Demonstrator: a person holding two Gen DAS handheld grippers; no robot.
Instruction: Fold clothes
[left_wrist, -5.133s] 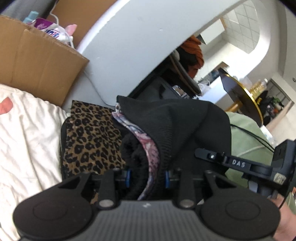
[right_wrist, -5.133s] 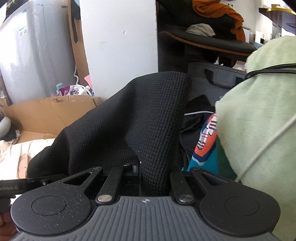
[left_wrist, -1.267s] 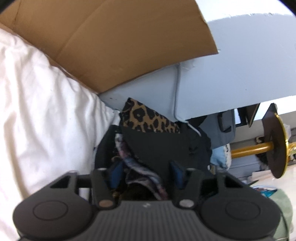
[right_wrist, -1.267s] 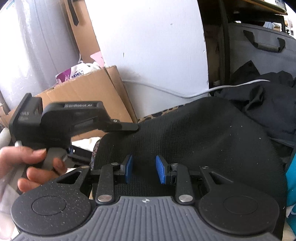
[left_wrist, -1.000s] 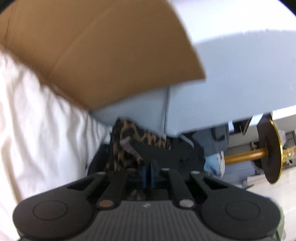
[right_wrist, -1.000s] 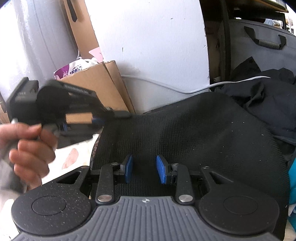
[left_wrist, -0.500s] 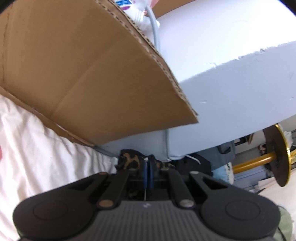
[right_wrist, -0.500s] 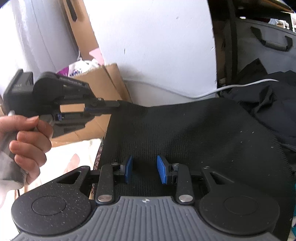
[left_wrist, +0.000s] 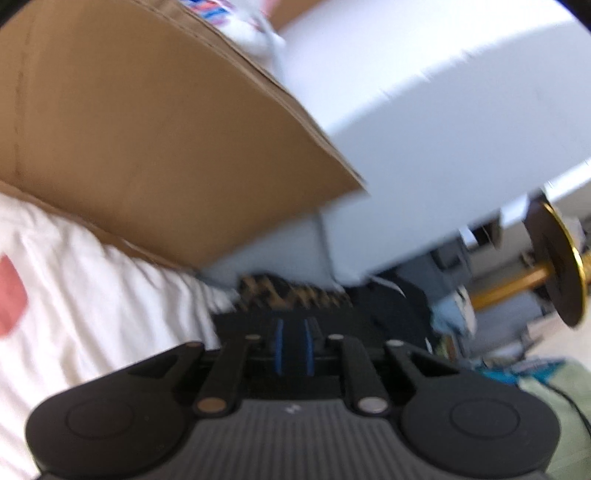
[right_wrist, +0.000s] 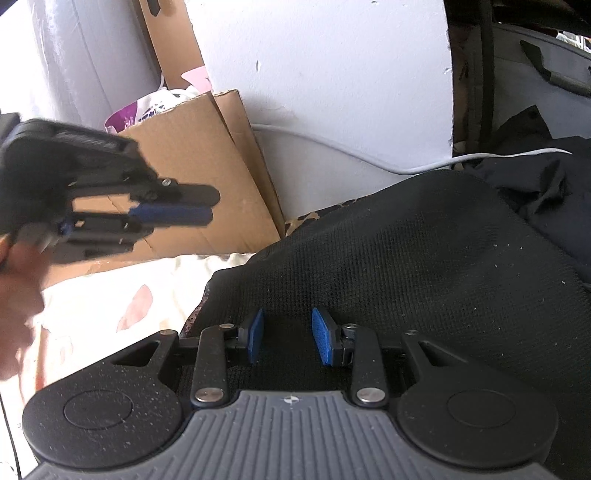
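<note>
A black knit garment (right_wrist: 406, 258) lies folded on a leopard-print piece (right_wrist: 306, 218), of which only an edge shows. My right gripper (right_wrist: 288, 338) hovers low over the garment's near edge, open, with its blue pads (right_wrist: 255, 336) apart and only flat fabric showing below the gap. Held in a hand at the left, my left gripper (right_wrist: 212, 205) is lifted clear of the garment, over the sheet and in front of the box. Its jaws are opening by a narrow gap with nothing between them. In the blurred left wrist view, my left gripper (left_wrist: 293, 345) points over the black garment (left_wrist: 369, 325) toward the leopard print (left_wrist: 295, 291).
A white sheet (right_wrist: 110, 295) with pink spots covers the bed on the left. A cardboard box (right_wrist: 192, 147) and a white wall (right_wrist: 332, 74) stand close behind. Dark clothes (right_wrist: 535, 177) and a white cable (right_wrist: 406, 170) lie at the right. A gold-rimmed disc (left_wrist: 561, 266) is farther right.
My left gripper has let go of the garment's left corner, risen up and to the left, and parted its jaws slightly. The right gripper has stayed open over the garment.
</note>
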